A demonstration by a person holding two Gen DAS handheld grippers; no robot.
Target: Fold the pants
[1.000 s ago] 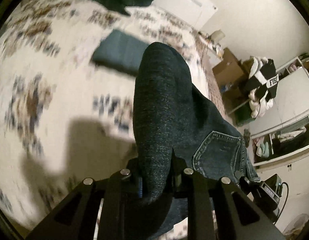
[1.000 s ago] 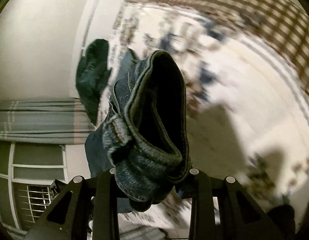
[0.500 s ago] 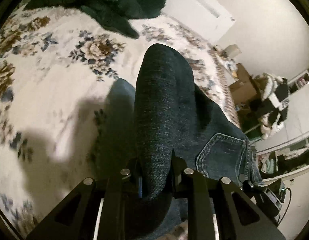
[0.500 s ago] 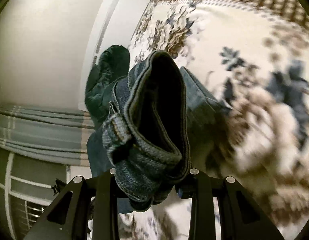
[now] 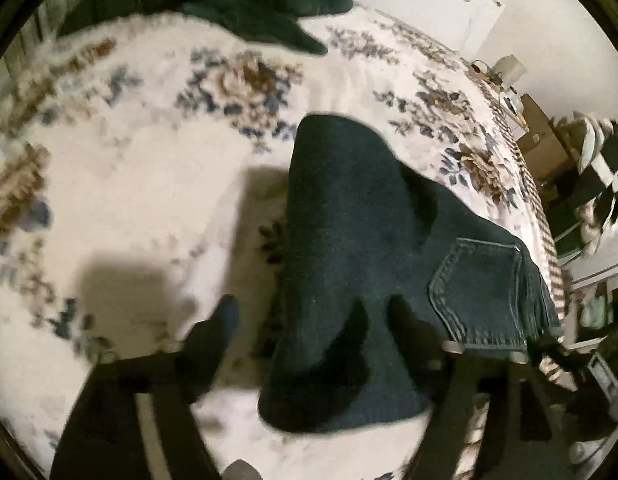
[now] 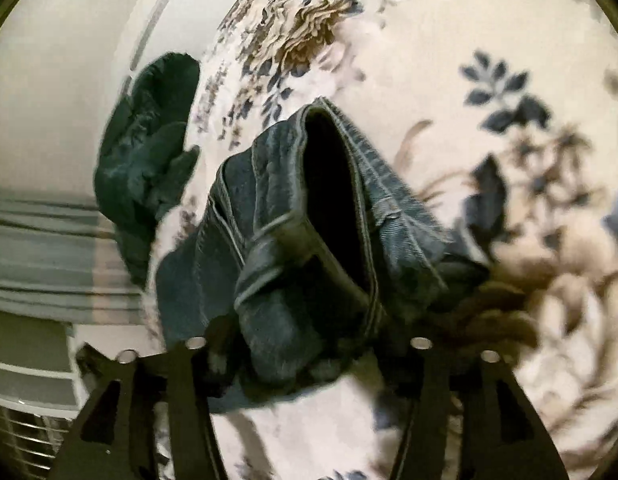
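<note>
The dark blue jeans (image 5: pixel 361 248) lie folded on the floral bedspread (image 5: pixel 121 200), back pocket to the right. My left gripper (image 5: pixel 309 344) is open, its fingers (image 5: pixel 213 336) spread wide on either side of the fold. In the right wrist view the waistband end of the jeans (image 6: pixel 309 216) rests on the bedspread (image 6: pixel 509 40). My right gripper (image 6: pixel 309 344) is open, its jaws apart around the bunched denim without pinching it.
A dark green garment (image 5: pixel 269 4) lies at the far end of the bed; it also shows in the right wrist view (image 6: pixel 145 160). Cardboard boxes and clothes (image 5: pixel 581 168) stand beyond the bed's right edge. A striped curtain (image 6: pixel 41 256) hangs at left.
Both grippers have opened and let go of the jeans, which now rest on the bed. Both views have dropped closer to the bedspread.
</note>
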